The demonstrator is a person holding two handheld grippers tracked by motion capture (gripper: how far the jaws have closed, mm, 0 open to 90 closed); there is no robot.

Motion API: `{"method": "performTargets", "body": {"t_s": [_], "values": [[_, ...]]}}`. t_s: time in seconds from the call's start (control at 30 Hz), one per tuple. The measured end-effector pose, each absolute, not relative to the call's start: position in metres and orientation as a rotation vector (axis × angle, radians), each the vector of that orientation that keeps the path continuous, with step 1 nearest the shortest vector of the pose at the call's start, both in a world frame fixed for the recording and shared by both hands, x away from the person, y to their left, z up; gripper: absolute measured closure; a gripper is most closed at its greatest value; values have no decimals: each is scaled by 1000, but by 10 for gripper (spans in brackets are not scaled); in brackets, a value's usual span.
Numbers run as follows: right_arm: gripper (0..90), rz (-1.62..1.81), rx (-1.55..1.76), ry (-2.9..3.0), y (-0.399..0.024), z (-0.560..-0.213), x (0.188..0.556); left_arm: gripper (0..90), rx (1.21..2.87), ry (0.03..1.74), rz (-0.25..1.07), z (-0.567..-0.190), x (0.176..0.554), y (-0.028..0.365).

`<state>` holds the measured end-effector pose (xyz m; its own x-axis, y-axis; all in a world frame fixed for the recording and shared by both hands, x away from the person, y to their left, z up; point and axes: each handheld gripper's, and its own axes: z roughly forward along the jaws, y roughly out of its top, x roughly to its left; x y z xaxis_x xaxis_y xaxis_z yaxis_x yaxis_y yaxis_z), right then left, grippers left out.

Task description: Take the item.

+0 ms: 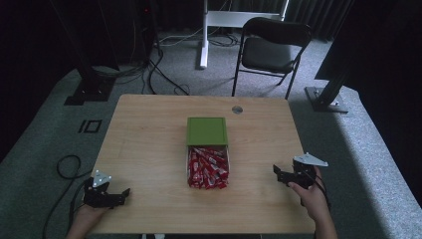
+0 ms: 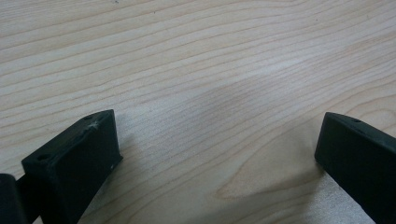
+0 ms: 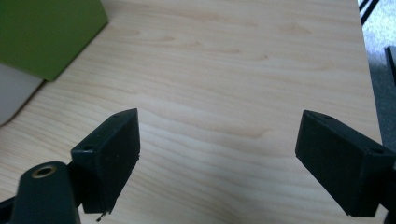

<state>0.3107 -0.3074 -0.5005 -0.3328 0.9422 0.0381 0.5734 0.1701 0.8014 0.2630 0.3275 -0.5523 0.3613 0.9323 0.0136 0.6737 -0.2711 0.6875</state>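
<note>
The pale wooden table (image 1: pixel 149 149) is taking up the middle of the high view, its grain running in long fine lines, flat and smooth, with a small round metal disc (image 1: pixel 237 109) sitting near the 12 o'clock edge. At dead centre a clear box (image 1: pixel 189 172) is lying packed with shiny red wrappers (image 1: pixel 209 167), and a flat green square lid (image 1: pixel 206 130) is resting over its far half, towards 12 o'clock.

The left gripper (image 1: pixel 122 193) is sitting at 8 o'clock, held in a hand (image 1: pixel 88 215) at the near edge, well apart from the box, jaws spread wide with bare wood between them (image 2: pixel 219 140). The right gripper (image 1: pixel 276 173) is sitting at 4 o'clock, gripped by the other hand (image 1: pixel 312 196), close to the table's right edge, its blocky black matte jaws also standing wide apart over bare wood (image 3: pixel 217 135); the green lid (image 3: pixel 46 32) is showing at 10 o'clock in its view.

Open tabletop is lying on both sides of the box. Beyond the far edge a black folding chair (image 1: pixel 271 50) is standing on grey carpet (image 1: pixel 368 144).
</note>
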Motion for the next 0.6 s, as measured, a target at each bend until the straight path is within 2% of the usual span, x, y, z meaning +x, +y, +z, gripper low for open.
{"method": "performTargets", "body": {"t_s": [0.6], "values": [[153,1159,1292,2020,-277,-466,318,6,2036,1387,568,-552,263,327]]}}
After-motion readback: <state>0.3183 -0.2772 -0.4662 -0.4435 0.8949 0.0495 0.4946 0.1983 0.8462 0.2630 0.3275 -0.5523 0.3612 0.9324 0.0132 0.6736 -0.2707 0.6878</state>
